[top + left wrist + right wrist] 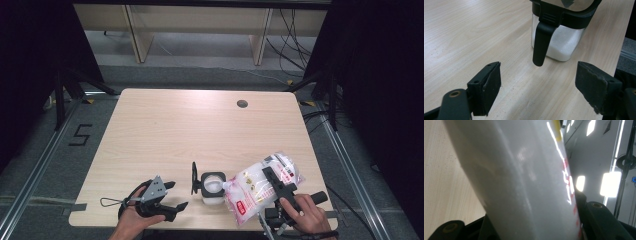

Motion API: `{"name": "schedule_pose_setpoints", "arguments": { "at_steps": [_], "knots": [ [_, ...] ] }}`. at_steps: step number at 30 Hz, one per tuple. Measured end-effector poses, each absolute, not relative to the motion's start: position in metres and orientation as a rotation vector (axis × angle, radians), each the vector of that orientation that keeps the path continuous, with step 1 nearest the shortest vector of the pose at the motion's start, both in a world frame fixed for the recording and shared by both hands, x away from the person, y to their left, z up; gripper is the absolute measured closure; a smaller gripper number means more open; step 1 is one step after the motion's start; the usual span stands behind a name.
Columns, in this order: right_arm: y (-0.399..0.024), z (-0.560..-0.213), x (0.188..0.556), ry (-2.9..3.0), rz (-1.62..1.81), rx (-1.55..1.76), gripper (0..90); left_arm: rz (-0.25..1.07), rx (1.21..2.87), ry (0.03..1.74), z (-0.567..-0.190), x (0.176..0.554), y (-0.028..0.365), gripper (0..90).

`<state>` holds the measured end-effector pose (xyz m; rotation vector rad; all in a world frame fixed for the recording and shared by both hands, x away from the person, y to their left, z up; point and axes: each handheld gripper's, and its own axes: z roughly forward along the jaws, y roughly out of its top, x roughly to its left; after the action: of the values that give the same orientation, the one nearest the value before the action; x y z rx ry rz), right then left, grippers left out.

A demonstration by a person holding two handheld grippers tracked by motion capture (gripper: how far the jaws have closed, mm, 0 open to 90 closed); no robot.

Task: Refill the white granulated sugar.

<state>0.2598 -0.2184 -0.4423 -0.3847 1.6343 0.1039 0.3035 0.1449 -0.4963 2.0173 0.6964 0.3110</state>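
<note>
**Bag tipped over the jar at the table's near edge**

Pale wood grain covers the table (165, 130), which stands on grey floor between dark curtains, and all the work sits along its near edge. Nearest on the left, a hand (131, 222) comes up from the bottom of the high view and holds the left gripper (172, 195), with its grey three-cornered plate on top. Its jaws stand spread wide with nothing between them, resting low over the wood and pointing toward the jar; in the left gripper view the two black pads (489, 86) frame bare tabletop, with the jar just beyond them.

Nearest on the right, the other hand (310, 215) grips the right gripper (274, 181), whose jaws are clamped across the body of a clear plastic bag (257, 186) of white granules with red print (the right gripper view is mostly that glossy bag wall (524, 182), pinched between the two black jaws). The bag is held tilted, with its upper end toward the table's right edge and its lower corner pointing down and left, right at the jar's mouth.

Between the two grippers stands the jar (212, 187), a small clear square container with a black rim. White granules lie in its lower part (564, 47). Its black lid (194, 177) is swung open and stands upright on the jar's left side, with a black handle hanging down the front (541, 42).

Farther off, the tabletop is bare up to a round cable hole (242, 104) near the far edge. Beyond it stands a light wooden bench (200, 25), and cables (295, 45) trail on the floor.
</note>
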Motion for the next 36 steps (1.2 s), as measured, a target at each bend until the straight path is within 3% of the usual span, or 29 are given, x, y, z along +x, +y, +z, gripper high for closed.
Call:
{"name": "schedule_pose_setpoints", "arguments": {
  "at_steps": [36],
  "knots": [
    [-0.2219, -0.4447, 0.2629, 1.694, 0.162, -0.353, 57.6, 0.311, 2.018, 0.699, -0.4961, 0.3034, 0.1454, 20.3]
  ]
}}
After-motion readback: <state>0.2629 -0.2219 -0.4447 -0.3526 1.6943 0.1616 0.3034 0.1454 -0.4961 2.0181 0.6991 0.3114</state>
